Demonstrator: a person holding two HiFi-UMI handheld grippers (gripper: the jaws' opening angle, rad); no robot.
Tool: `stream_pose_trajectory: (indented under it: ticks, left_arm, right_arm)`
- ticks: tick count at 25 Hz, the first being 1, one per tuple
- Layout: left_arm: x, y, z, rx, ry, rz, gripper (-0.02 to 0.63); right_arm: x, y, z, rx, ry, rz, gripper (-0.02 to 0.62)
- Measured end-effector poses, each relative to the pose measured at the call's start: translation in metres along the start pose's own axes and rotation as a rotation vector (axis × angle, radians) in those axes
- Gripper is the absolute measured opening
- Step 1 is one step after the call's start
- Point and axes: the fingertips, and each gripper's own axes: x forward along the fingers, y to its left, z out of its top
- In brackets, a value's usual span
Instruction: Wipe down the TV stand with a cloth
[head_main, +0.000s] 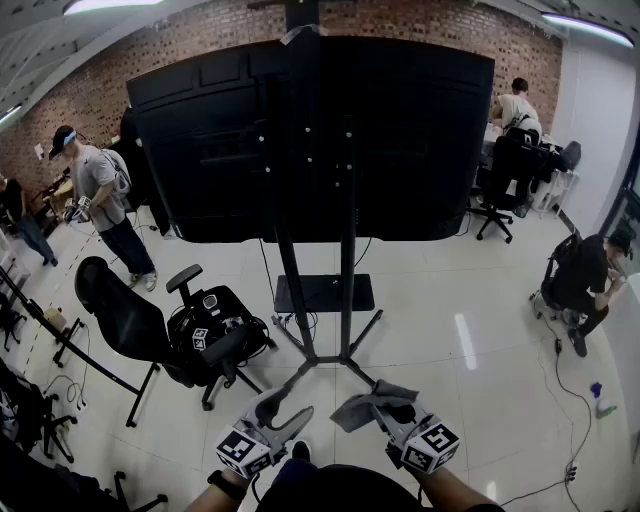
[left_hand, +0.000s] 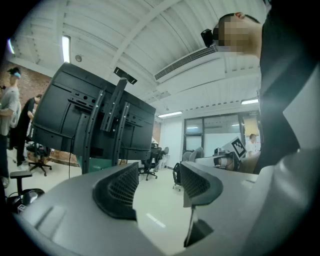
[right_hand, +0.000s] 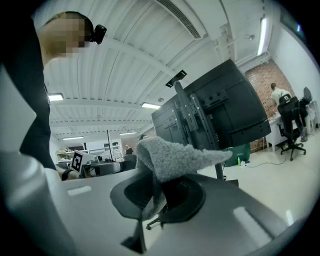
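Your right gripper (right_hand: 157, 192): the jaws are closed down tight on the cloth, nipping a fold of it between the pads.
Grey fluffy cloth (right_hand: 175, 157): it is pinched between your right jaws, with its loose end bunched up above the tips.
Your left gripper (left_hand: 159, 182): the jaws stand partly open, with nothing between them.
Black metal TV stand with two uprights (head_main: 345, 300): it is ahead of both pairs of jaws, past the tips. Its near foot seems to end just beside the cloth, though your head view is too steep to tell whether they touch.
Large black screen (head_main: 400, 130): it is mounted on the stand, farther ahead of your jaws, with its back towards you.
Black office chair (head_main: 130, 320): it stands well off to the left of your left jaws.
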Motion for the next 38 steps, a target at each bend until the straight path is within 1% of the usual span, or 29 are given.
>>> stream_pose_trajectory:
  ticks: [6,10,18,21,24,27,31,33,35,38]
  left_arm:
    - [0.021,0.033,0.013,-0.021,-0.005,0.007,0.287]
    - [0.039,0.069,0.018,-0.018,-0.003,-0.011,0.287]
    - [0.081,0.162,0.049,0.007,-0.029,-0.093,0.287]
    - [0.093,0.2,0.067,0.022,-0.043,-0.124,0.287]
    - [0.104,0.228,0.088,0.057,-0.064,-0.167,0.287]
    - [0.112,0.246,0.105,0.096,-0.082,-0.203,0.287]
    - [0.121,0.258,0.123,0.09,-0.11,-0.21,0.287]
    - [0.128,0.264,0.132,0.103,-0.117,-0.211,0.287]
    - [0.135,0.267,0.143,0.131,-0.129,-0.216,0.287]
    - [0.144,0.265,0.169,0.203,-0.154,-0.235,0.287]
  right_arm:
    - [0.036,-0.011,0.006,-0.005,-0.003,0.016,0.026]
    - [0.068,-0.029,0.021,-0.016,-0.024,-0.008,0.028]
    - [0.159,-0.065,0.059,-0.055,-0.054,-0.066,0.028]
    - [0.198,-0.075,0.077,-0.061,-0.082,-0.093,0.028]
    - [0.228,-0.083,0.097,-0.076,-0.121,-0.119,0.026]
    - [0.249,-0.085,0.114,-0.094,-0.146,-0.135,0.028]
    - [0.268,-0.087,0.134,-0.126,-0.16,-0.117,0.028]
    - [0.276,-0.091,0.149,-0.147,-0.17,-0.103,0.028]
    - [0.284,-0.092,0.166,-0.188,-0.178,-0.083,0.028]
    - [0.29,-0.095,0.198,-0.293,-0.181,-0.057,0.028]
